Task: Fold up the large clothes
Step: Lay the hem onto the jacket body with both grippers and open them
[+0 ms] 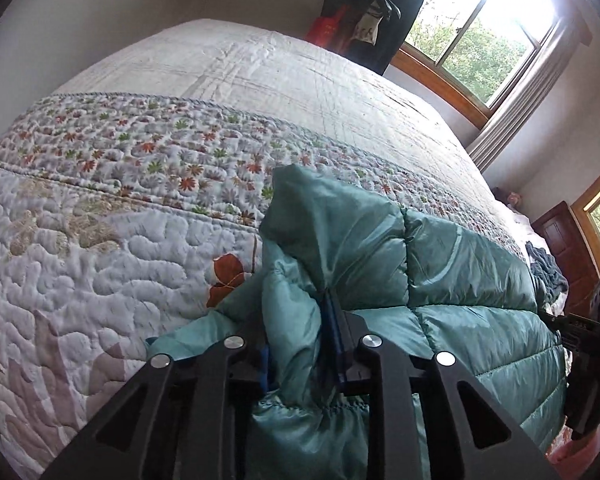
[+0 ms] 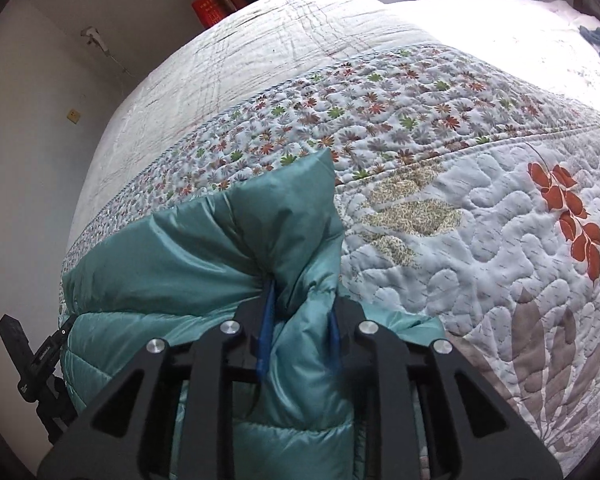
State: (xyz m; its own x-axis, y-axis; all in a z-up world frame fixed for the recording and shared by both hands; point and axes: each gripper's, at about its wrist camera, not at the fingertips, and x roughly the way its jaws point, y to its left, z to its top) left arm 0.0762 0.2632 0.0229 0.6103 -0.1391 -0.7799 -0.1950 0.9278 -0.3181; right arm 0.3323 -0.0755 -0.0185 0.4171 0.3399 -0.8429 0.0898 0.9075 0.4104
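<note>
Left wrist view: left gripper [image 1: 300, 344] clenched on bunched fold of teal puffer jacket [image 1: 472, 264], rest of jacket spreading rightward over floral quilt [image 1: 120, 248]. Right wrist view: right gripper [image 2: 300, 340] gripping opposite end of jacket [image 2: 172, 256], quilted bedspread [image 2: 460, 240] ahead and right, wall [image 2: 28, 160] at left.

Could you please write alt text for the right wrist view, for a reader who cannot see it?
The right gripper is shut on a bunched fold of a teal puffer jacket, which lies on a bed covered by a floral quilt. The other gripper shows at the jacket's far left edge, against a pale wall.
</note>
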